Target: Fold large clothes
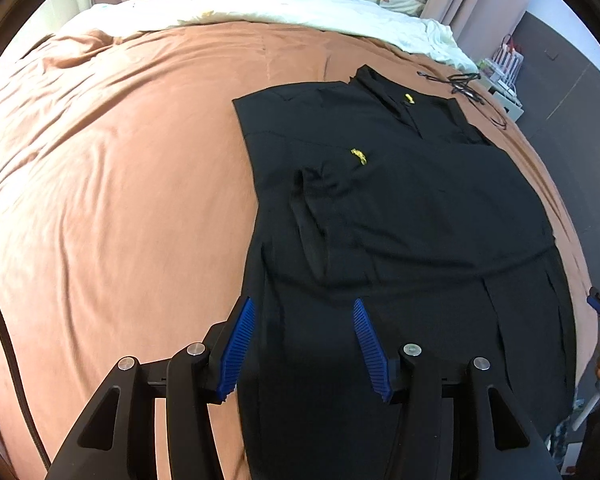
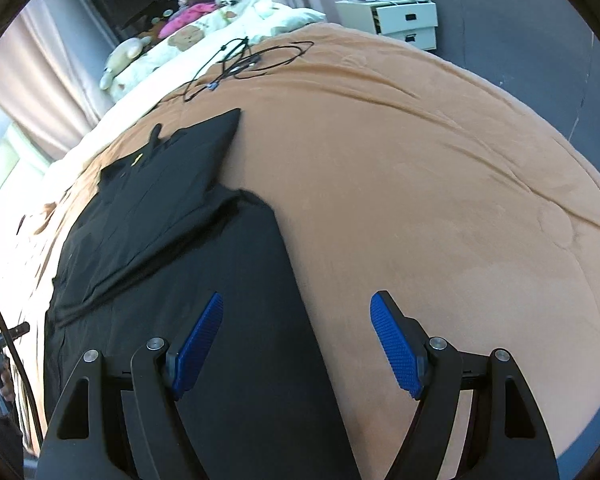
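Black polo shirt (image 1: 400,216) lay on the bed (image 1: 120,184), sides folded in, near its right edge. Left gripper (image 1: 304,344) and right gripper (image 2: 296,344) hovered released, empty. Next likely: grasp hem, fold toward collar.

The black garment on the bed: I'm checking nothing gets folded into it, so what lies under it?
Around the black garment only the brown bedspread shows. The black cable lies apart, beyond the collar. Whatever sits beneath the fabric or inside its folded layers is covered.
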A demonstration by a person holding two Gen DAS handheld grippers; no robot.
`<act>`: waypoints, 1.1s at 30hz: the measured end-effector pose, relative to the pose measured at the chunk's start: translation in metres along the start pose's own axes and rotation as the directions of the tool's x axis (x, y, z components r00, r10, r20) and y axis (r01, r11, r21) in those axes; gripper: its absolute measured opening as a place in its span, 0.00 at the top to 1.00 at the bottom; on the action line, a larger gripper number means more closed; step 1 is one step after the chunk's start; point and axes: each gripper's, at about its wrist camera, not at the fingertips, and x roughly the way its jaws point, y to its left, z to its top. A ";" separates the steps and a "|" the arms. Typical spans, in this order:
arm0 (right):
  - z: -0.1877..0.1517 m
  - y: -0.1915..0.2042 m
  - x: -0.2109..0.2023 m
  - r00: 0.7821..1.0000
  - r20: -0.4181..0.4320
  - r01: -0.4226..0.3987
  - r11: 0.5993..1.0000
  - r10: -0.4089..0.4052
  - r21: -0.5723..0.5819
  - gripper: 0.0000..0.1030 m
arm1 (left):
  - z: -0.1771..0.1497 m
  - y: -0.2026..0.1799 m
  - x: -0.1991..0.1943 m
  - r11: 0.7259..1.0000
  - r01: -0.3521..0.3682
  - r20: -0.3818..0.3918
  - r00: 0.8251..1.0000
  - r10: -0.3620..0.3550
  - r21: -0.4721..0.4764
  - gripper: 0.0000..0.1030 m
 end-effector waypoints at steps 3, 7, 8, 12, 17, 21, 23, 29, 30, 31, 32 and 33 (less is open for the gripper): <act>-0.007 -0.002 -0.013 1.000 0.001 -0.015 1.000 0.015 -0.027 0.28 | -0.022 0.000 -0.021 1.000 0.006 0.013 1.000 -0.005 -0.016 0.48; -0.018 -0.005 -0.025 0.999 -0.004 -0.035 0.997 0.035 -0.072 0.28 | -0.049 -0.002 -0.046 1.000 0.003 0.036 0.999 -0.002 -0.027 0.47; -0.025 -0.006 -0.031 0.999 -0.004 -0.037 0.996 0.037 -0.080 0.28 | -0.058 -0.001 -0.053 1.000 0.004 0.043 0.999 -0.002 -0.030 0.47; -0.037 -0.011 -0.043 0.998 -0.003 -0.066 0.992 0.066 -0.110 0.28 | -0.091 0.004 -0.074 0.998 0.002 0.052 0.999 0.001 -0.056 0.47; -0.053 -0.020 -0.063 0.996 -0.001 -0.092 0.987 0.092 -0.131 0.28 | -0.129 0.011 -0.106 0.996 -0.001 0.082 0.997 0.009 -0.091 0.47; -0.072 -0.023 -0.080 0.994 0.006 -0.107 0.985 0.109 -0.135 0.28 | -0.158 0.015 -0.127 0.993 -0.007 0.104 0.994 0.020 -0.117 0.47; -0.079 -0.024 -0.089 0.993 0.010 -0.113 0.983 0.116 -0.143 0.28 | -0.174 0.016 -0.136 0.990 -0.003 0.112 0.994 0.019 -0.138 0.47; -0.106 -0.030 -0.110 0.992 0.022 -0.120 0.982 0.124 -0.146 0.28 | -0.217 0.020 -0.158 0.985 0.028 0.140 0.990 -0.005 -0.167 0.47; -0.112 -0.033 -0.113 0.992 0.025 -0.121 0.983 0.126 -0.138 0.28 | -0.223 0.021 -0.160 0.985 0.035 0.141 0.990 -0.011 -0.170 0.47; -0.116 -0.033 -0.115 0.991 0.027 -0.124 0.984 0.128 -0.130 0.28 | -0.230 0.022 -0.161 0.984 0.041 0.140 0.990 -0.017 -0.172 0.47; -0.122 -0.037 -0.117 0.991 0.028 -0.126 0.985 0.131 -0.118 0.28 | -0.236 0.022 -0.163 0.985 0.042 0.140 0.990 -0.018 -0.170 0.47; -0.128 -0.040 -0.120 0.991 0.029 -0.126 0.986 0.130 -0.111 0.28 | -0.242 0.022 -0.163 0.986 0.038 0.141 0.990 -0.014 -0.165 0.47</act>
